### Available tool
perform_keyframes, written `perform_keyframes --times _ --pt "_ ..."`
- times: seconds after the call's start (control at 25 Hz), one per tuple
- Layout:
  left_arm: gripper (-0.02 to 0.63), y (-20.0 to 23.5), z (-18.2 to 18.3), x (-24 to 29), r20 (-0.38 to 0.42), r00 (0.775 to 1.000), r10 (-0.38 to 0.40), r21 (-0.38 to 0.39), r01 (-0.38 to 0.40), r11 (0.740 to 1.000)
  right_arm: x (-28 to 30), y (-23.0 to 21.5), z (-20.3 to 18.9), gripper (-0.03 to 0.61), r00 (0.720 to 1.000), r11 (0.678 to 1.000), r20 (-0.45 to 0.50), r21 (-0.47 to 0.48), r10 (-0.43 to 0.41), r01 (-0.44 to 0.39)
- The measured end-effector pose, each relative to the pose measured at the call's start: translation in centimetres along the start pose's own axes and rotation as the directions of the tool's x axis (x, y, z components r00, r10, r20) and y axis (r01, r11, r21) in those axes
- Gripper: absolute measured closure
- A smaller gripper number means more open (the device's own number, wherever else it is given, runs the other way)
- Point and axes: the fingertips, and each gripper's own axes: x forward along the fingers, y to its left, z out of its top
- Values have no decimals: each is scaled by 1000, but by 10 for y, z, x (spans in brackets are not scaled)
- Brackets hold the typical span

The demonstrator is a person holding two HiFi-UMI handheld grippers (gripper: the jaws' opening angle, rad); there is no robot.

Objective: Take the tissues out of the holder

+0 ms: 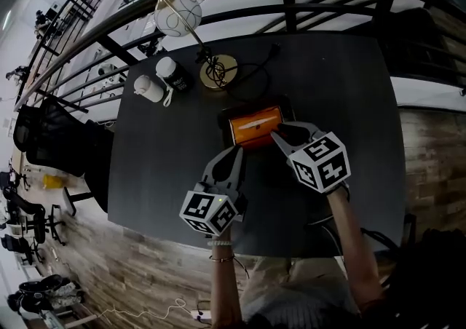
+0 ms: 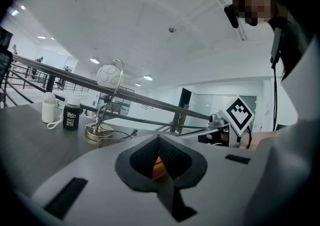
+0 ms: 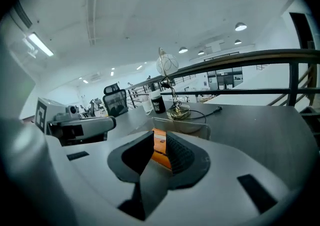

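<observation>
An orange tissue pack [image 1: 253, 127] lies in a clear holder [image 1: 288, 107] at the middle of the dark table [image 1: 167, 167]. My right gripper [image 1: 279, 135] is at the pack's near right end. In the right gripper view its jaws [image 3: 160, 134] stand apart, with the orange pack [image 3: 159, 146] showing in the gap and the holder's clear wall [image 3: 189, 129] just behind. My left gripper [image 1: 237, 151] hovers just in front of the holder's near left side, its tips meeting and holding nothing. A sliver of the orange pack [image 2: 158, 163] shows behind its tips [image 2: 159, 137].
A globe lamp [image 1: 178, 14] with a gold base [image 1: 218, 71] and a black cable [image 1: 258, 69] stands behind the holder. A white bottle [image 1: 148, 87] and a black jar [image 1: 175, 74] sit at the back left. A metal railing [image 1: 306, 0] runs past the table's far edge.
</observation>
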Motion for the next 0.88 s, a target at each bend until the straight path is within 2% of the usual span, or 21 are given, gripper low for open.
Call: perform_keyframes --times 0.12,0.32,0.68,0.88 --pt "606 -7 3 1 14 1000 -17 9 17 1000 -8 9 7 503 999 1000 46 8 29 -29" --pt "606 -25 9 -3 22 998 -58 27 57 998 -31 29 17 550 992 999 117 11 47 -49" --pt "606 -59 19 -12 30 989 -145 78 143 987 -74 47 29 564 970 996 237 61 45 -61" --pt "606 -89 29 -20 30 977 -212 116 208 971 -97 57 30 565 960 998 278 37 42 -55"
